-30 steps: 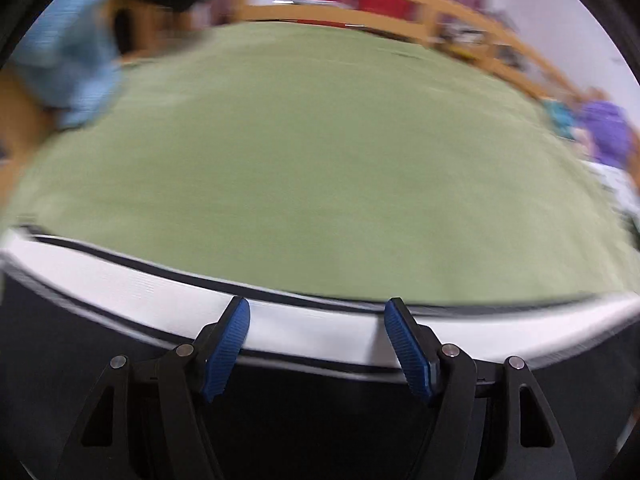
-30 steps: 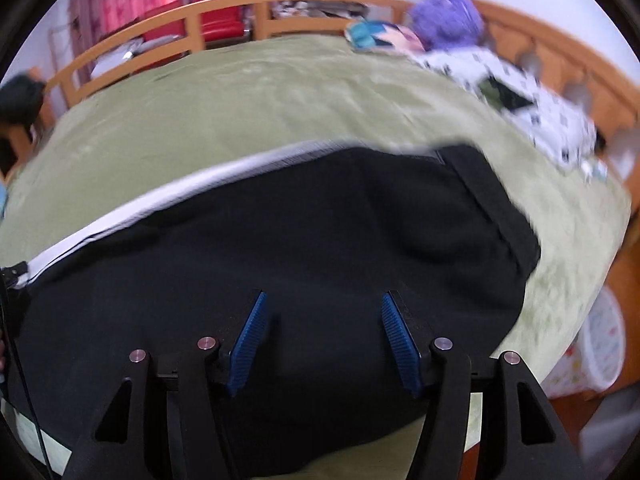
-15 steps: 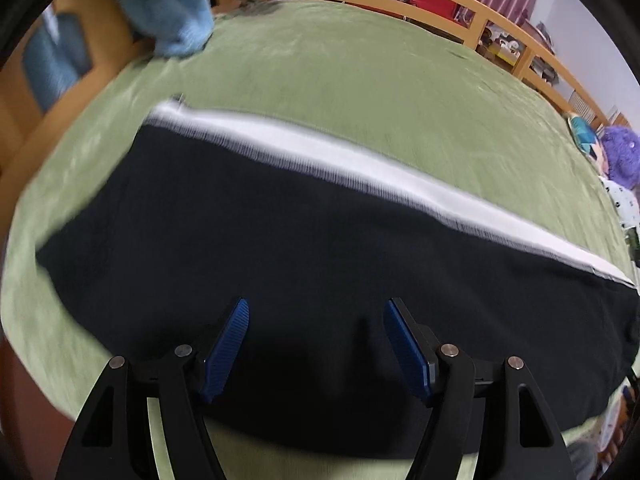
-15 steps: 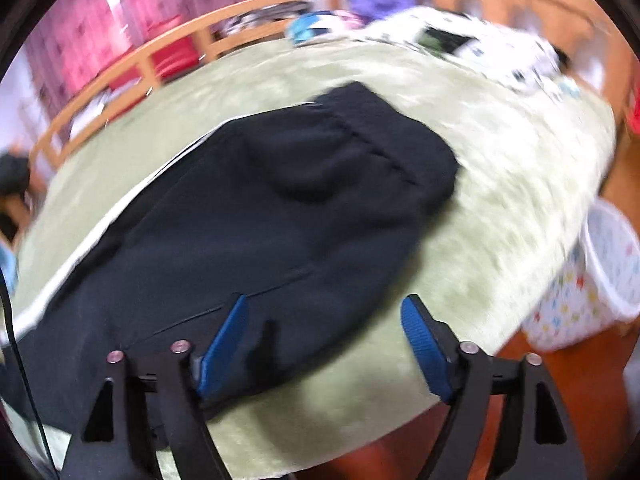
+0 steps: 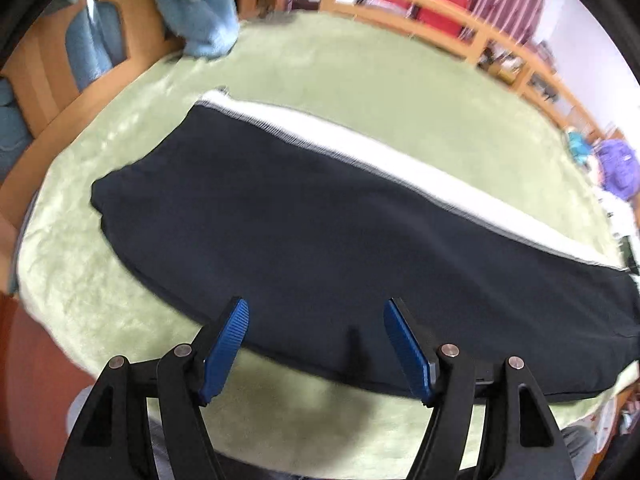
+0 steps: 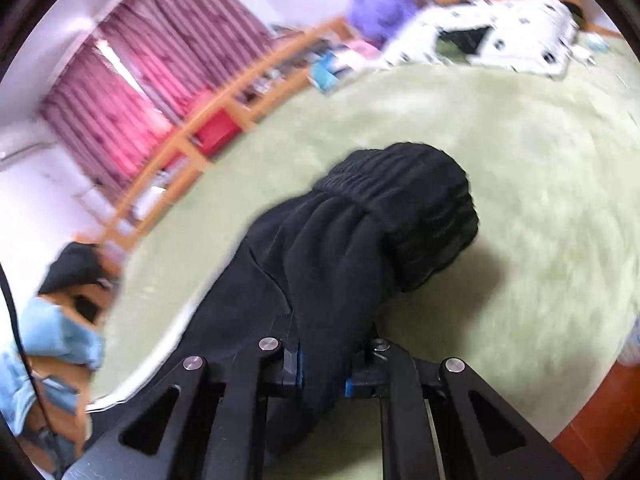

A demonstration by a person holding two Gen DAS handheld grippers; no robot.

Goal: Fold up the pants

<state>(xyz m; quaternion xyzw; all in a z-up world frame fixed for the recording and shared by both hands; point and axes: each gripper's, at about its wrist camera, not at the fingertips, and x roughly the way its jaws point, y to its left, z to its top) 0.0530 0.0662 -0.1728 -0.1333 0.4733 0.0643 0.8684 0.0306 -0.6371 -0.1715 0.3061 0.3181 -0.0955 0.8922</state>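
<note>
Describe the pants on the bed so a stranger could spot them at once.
Find the wide green bed cover ringed by a wooden rail. Spread lengthwise across it lie the pants, their gathered waistband end pinched in the right tool. Unlike the fluffy light-blue garment at the rail, they are black with one white side stripe.

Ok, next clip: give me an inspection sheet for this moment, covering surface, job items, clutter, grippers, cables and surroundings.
Surface: green blanket covers the bed.
Job's things: black pants with a white side stripe lie lengthwise across the blanket; the waistband end is bunched and raised.
Clutter: light blue cloth, purple plush, spotted white bedding along the bed's edges.
Grippers: left gripper open over the pants' near edge, holding nothing; right gripper shut on the pants.
Cables: thin dark cable at the right view's left rim.
Surroundings: wooden bed rail, pink curtains.
</note>
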